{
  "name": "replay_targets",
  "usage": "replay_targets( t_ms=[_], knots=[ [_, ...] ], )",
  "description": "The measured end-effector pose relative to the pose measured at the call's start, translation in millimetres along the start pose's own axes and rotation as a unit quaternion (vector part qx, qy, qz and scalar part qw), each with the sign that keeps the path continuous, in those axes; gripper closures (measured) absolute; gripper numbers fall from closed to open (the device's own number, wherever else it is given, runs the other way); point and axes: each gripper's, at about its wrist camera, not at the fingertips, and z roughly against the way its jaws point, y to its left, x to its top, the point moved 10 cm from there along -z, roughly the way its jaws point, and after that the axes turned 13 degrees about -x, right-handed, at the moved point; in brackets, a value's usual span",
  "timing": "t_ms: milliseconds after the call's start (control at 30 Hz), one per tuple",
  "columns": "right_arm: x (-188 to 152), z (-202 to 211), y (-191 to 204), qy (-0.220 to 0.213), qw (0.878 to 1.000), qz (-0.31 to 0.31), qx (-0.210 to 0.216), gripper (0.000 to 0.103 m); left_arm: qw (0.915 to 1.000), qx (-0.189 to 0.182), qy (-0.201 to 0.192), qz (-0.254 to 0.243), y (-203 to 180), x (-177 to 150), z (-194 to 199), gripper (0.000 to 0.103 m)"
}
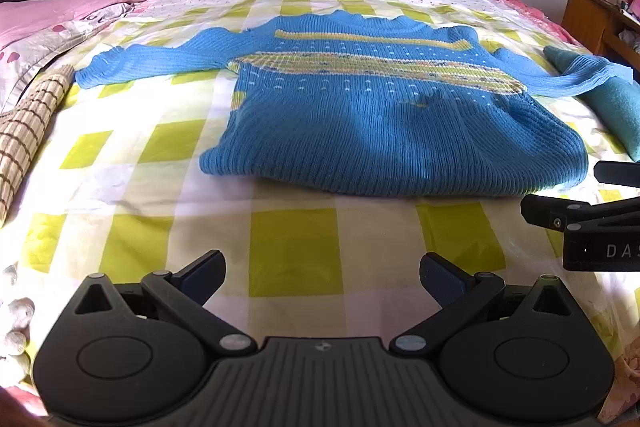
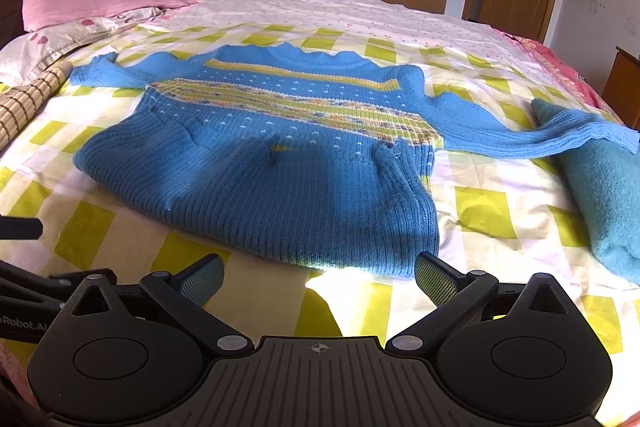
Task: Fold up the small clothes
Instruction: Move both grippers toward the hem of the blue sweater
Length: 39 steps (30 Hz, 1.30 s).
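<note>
The left gripper (image 1: 322, 277) sits low at the bottom centre of its view, level and pointing across the bed, fingers spread wide with nothing between them, above the checked sheet (image 1: 296, 251). The right gripper (image 2: 319, 277) is posed the same way in its own view, also spread and empty, just short of the hem of the blue sweater (image 2: 280, 163). The sweater lies flat mid-frame, lower part folded up, sleeves stretched out; the right-hand sleeve rests on a teal folded cloth (image 2: 612, 195) at the frame's right edge.
</note>
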Motion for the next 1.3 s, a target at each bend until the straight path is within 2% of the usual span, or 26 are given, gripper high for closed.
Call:
replay_targets(
  t_ms=[333, 1300],
  knots=[
    [3.8, -2.7, 3.9, -0.005, 1.000, 0.012, -0.002, 0.002, 0.9999, 0.008, -0.010, -0.011, 7.8, 15.3, 1.6, 0.000],
    [9.0, -4.3, 11.6, -0.013, 0.999, 0.031, -0.004, 0.002, 0.9997, 0.012, -0.018, -0.014, 17.9, 29.3, 4.1, 0.000]
  ],
)
